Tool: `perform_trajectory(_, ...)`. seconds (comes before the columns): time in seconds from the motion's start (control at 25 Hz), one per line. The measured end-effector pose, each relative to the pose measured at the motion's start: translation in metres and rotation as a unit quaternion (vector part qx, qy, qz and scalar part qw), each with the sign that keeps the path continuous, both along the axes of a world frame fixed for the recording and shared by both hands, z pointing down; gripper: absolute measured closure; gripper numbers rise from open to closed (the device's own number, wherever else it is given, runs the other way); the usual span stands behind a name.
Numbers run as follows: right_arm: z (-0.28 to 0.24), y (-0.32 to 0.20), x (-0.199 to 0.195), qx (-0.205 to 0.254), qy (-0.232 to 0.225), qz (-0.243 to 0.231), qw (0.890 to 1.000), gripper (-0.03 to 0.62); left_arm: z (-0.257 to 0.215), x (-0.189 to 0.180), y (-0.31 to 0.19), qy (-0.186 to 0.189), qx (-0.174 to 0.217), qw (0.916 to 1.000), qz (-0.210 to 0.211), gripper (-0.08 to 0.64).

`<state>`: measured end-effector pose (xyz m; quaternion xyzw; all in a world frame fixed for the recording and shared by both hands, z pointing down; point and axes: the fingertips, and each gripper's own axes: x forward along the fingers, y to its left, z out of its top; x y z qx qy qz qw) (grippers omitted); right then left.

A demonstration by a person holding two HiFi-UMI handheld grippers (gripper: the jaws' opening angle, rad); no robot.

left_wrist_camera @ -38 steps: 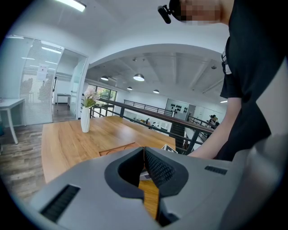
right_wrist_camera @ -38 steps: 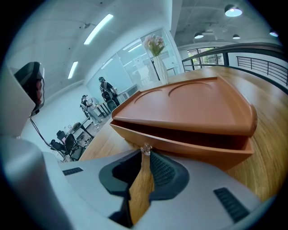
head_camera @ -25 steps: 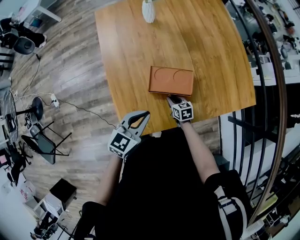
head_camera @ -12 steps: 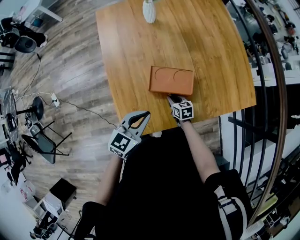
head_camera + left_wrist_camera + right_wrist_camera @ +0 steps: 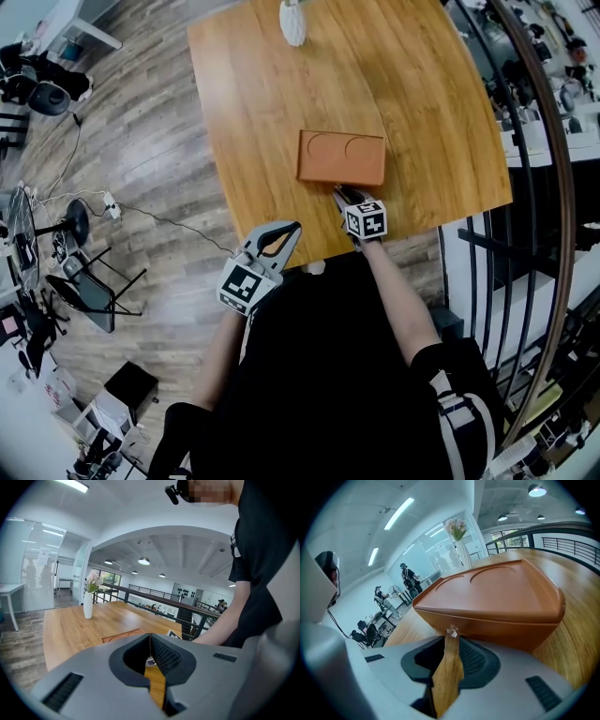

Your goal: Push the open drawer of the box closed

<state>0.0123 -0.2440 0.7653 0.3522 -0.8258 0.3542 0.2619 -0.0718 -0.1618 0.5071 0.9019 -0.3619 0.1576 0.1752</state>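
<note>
An orange-brown box (image 5: 341, 157) with two round recesses in its lid lies on the wooden table (image 5: 262, 103). In the right gripper view the box (image 5: 497, 597) fills the middle, and its near face carries a small clear knob (image 5: 452, 631). That face looks flush with the box body. My right gripper (image 5: 339, 195) is at the box's near side, its tips (image 5: 451, 639) just short of the knob and a narrow gap apart. My left gripper (image 5: 292, 228) hangs at the table's front edge, apart from the box, jaws pressed together and empty (image 5: 150, 641).
A white vase with flowers (image 5: 293, 21) stands at the table's far edge. A dark metal railing (image 5: 553, 187) runs along the right side. Wooden floor, chairs (image 5: 89, 291) and cables lie to the left of the table.
</note>
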Motion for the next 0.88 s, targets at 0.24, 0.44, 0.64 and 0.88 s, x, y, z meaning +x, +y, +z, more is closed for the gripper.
perform_trajectory(0.24, -0.006, 0.01, 0.007, 0.006, 0.004, 0.007, 1.0, 0.502, -0.003, 0.002, 0.003, 0.002, 0.005, 0.9998, 0.017, 0.537)
perform_trajectory(0.44, -0.016, 0.026, 0.013, 0.024, 0.02, -0.006, 1.0, 0.575, -0.005, 0.005, 0.012, 0.006, 0.008, 0.9992, 0.038, 0.537)
perform_trajectory(0.64, -0.029, 0.038, 0.025, 0.048, 0.03, 0.002, 0.998, 0.577, -0.007, 0.009, 0.019, 0.012, 0.012, 0.9982, 0.057, 0.537)
perform_trajectory(0.88, -0.031, 0.068, 0.038, 0.05, 0.061, 0.003, 0.997, 0.577, -0.009, 0.009, 0.032, 0.016, 0.017, 0.9963, 0.083, 0.537)
